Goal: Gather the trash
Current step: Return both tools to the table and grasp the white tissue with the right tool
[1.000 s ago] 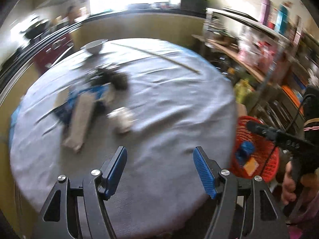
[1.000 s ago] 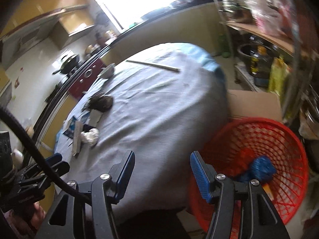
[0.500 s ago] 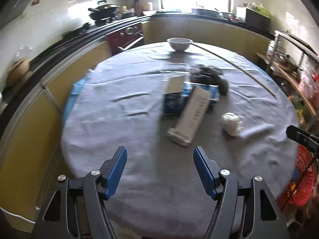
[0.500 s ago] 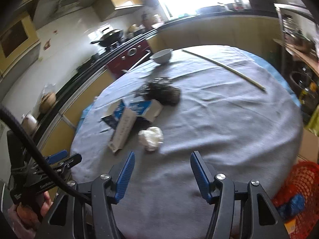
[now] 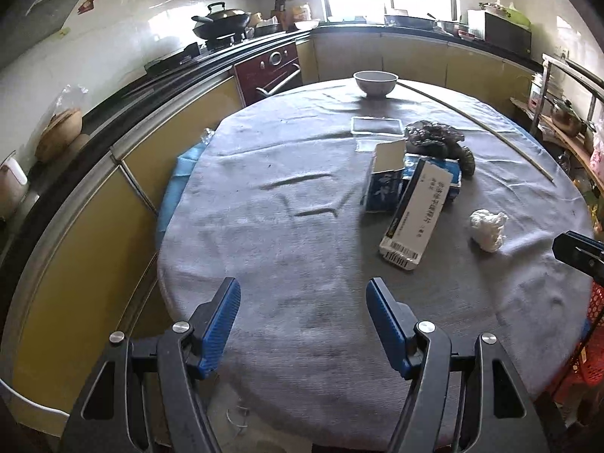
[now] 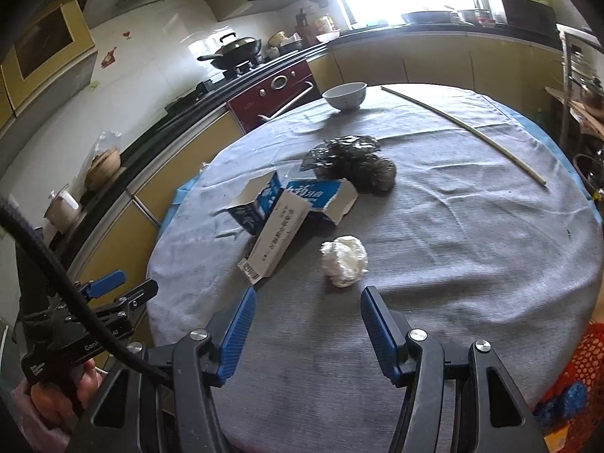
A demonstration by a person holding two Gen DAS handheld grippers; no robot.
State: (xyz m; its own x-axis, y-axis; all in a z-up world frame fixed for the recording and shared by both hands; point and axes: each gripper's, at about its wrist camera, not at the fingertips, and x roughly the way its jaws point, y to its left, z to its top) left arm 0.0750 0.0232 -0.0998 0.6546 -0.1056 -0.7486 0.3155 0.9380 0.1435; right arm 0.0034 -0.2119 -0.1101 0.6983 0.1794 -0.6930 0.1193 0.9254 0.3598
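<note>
From the left wrist, the left gripper [image 5: 304, 302] hangs over the near part of the round table [image 5: 264, 226] with its jaws spread and nothing between them. The trash lies to the right and further in: a long white carton [image 5: 415, 215] leaning on a torn blue box [image 5: 385, 185], a dark crumpled bag [image 5: 438, 139] behind them, and a white paper wad [image 5: 488, 228] apart on the cloth. The cartons look light and stiff, best taken across their narrow sides. The cloth to the left is bare, giving free room.

From the right wrist, the right gripper [image 6: 307, 311] is also spread and empty, with the paper wad [image 6: 345, 260] just ahead of its tips. The wad looks soft and nearly weightless; a squeeze across its middle should do. The red basket [image 6: 581, 362] stands at the lower right beside the table's edge, a short carry away. A bowl [image 6: 344, 96] and a thin stick [image 6: 468, 130] sit far back, clear of the path.
</note>
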